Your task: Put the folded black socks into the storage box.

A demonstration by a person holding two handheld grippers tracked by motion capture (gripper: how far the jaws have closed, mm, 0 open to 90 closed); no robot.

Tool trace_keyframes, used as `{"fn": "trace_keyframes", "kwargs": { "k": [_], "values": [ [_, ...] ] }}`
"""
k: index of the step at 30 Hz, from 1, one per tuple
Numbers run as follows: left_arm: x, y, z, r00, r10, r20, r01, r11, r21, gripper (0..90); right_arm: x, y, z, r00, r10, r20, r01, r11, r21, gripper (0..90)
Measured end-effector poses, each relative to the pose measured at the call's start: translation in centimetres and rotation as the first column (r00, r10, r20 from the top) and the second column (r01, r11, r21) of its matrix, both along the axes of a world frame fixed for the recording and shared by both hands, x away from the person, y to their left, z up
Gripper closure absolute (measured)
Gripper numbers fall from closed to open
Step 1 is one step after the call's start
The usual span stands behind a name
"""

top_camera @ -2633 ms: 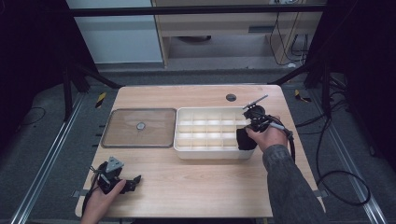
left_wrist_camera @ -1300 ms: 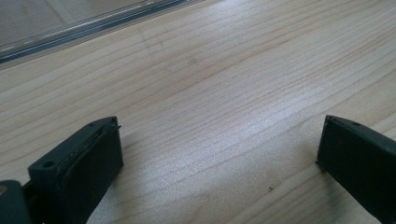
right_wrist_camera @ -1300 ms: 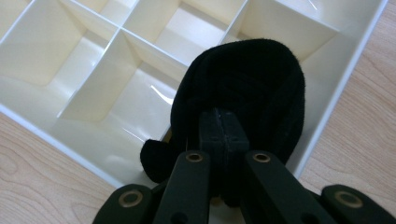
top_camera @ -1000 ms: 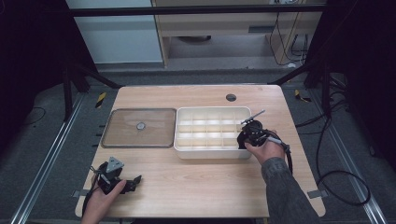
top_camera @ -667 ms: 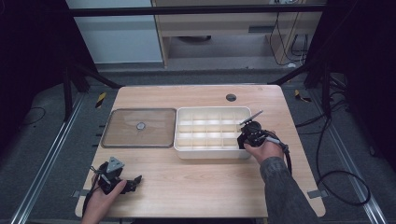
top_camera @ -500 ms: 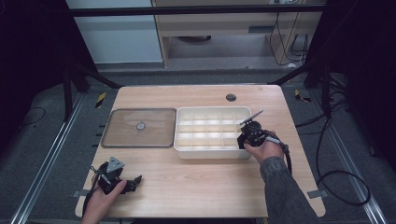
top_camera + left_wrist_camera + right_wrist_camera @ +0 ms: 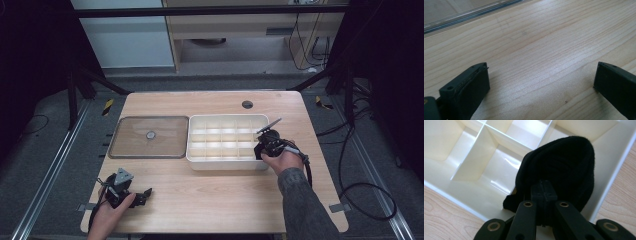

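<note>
Progress looks late-stage in the high view: the right tongs [image 7: 262,145] hang over the right end of the white divided tray [image 7: 227,162], in its near-right corner, while the clear lid [image 7: 149,136] lies on the table [image 7: 220,197] just left of the tray, so closing is probably left. The left tongs [image 7: 145,192] rest well left of the tray, near the table's front edge. Against the earliest frame, the right hand has come nearer along that end of the tray; the left has not moved.

Left tongs view: jaws spread wide over bare wood, nothing between them.

Right tongs view: the jaws are pressed together, pinching a black cloth bundle [image 7: 564,167] hanging over the tray's corner cell, not yet released.
</note>
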State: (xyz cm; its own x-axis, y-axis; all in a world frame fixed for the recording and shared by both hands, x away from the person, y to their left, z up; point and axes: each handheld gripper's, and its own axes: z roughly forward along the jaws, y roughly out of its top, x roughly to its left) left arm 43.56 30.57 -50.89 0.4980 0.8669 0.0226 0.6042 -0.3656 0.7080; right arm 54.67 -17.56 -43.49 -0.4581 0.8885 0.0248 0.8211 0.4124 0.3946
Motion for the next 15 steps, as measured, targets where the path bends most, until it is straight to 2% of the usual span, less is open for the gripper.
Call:
{"fn": "trace_keyframes", "kwargs": {
  "k": [15],
  "values": [
    [0.0, -0.05, -0.02, 1.0, 0.001, 0.002, -0.001, 1.0, -0.004, 0.0, 0.06, 0.02, 0.0, 0.9998, -0.008, -0.015, 0.008, 1.0, 0.002, 90.0]
  ]
}}
